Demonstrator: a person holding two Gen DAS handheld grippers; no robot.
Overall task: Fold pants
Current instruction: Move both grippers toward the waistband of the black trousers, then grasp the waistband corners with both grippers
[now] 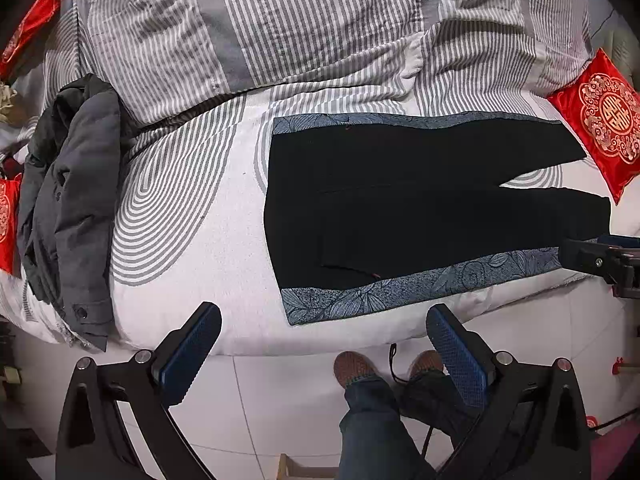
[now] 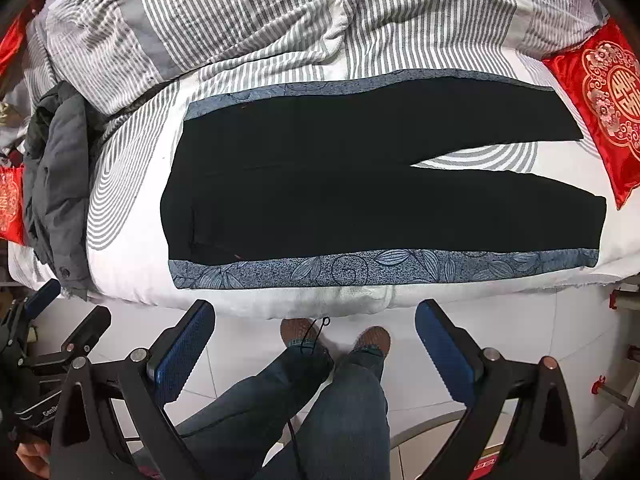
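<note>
Both grippers, left (image 1: 324, 336) and right (image 2: 314, 330), hang wide open and empty, short of the pants (image 2: 360, 184). Best pinch the near edge at waist and hem, then lift evenly over the far leg.

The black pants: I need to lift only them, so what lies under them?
Under the black pants lies the striped bedding, showing in the gap between the legs. Blue leaf-patterned bands border them; whether separate cloth or trim, I cannot tell.

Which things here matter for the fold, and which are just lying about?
For the job:
- black pants, laid flat on the bed
- left hand-held gripper, open
- right hand-held gripper, open

Lying about:
- grey jacket
- red cushion
- striped quilt
</note>
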